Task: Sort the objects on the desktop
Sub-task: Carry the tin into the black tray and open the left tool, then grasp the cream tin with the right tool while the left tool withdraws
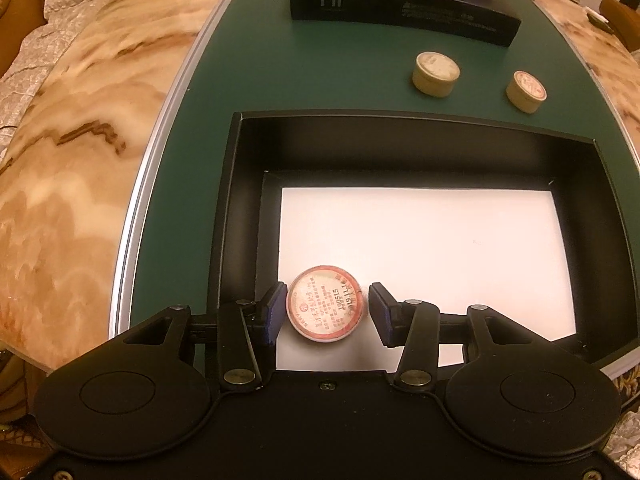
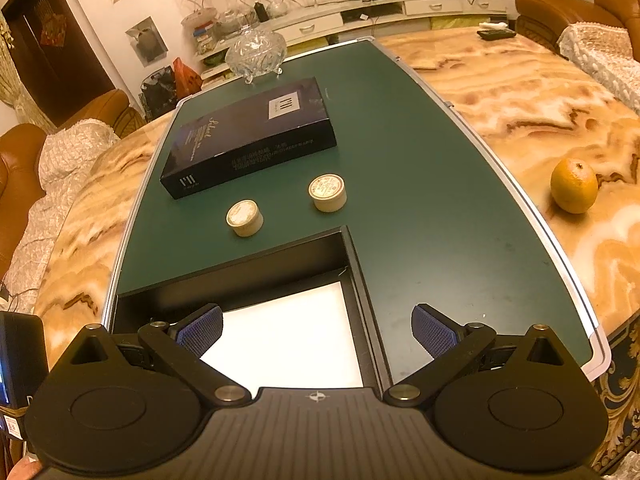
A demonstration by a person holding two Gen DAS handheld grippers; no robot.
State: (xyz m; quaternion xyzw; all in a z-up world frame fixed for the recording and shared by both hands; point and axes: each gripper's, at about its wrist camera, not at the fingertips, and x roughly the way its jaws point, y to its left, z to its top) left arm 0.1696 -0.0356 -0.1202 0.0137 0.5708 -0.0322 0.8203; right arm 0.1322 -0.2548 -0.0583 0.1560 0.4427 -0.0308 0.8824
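Note:
An open black box [image 1: 240, 208] with a white floor lies on the green mat [image 1: 280, 72]. A small round tin with a red-rimmed label [image 1: 326, 304] sits on that floor near the box's left front corner. My left gripper [image 1: 327, 312] is open around the tin, with small gaps on both sides. Two more cream round tins [image 1: 435, 74] [image 1: 526, 91] stand on the mat beyond the box; they also show in the right wrist view [image 2: 245, 218] [image 2: 328, 192]. My right gripper [image 2: 318, 336] is open and empty above the box's right wall [image 2: 360, 280].
A long black lid or box [image 2: 248, 140] lies at the far end of the mat. A glass bowl [image 2: 256, 54] stands behind it. An orange [image 2: 574, 186] rests on the marble table to the right. Sofas surround the table.

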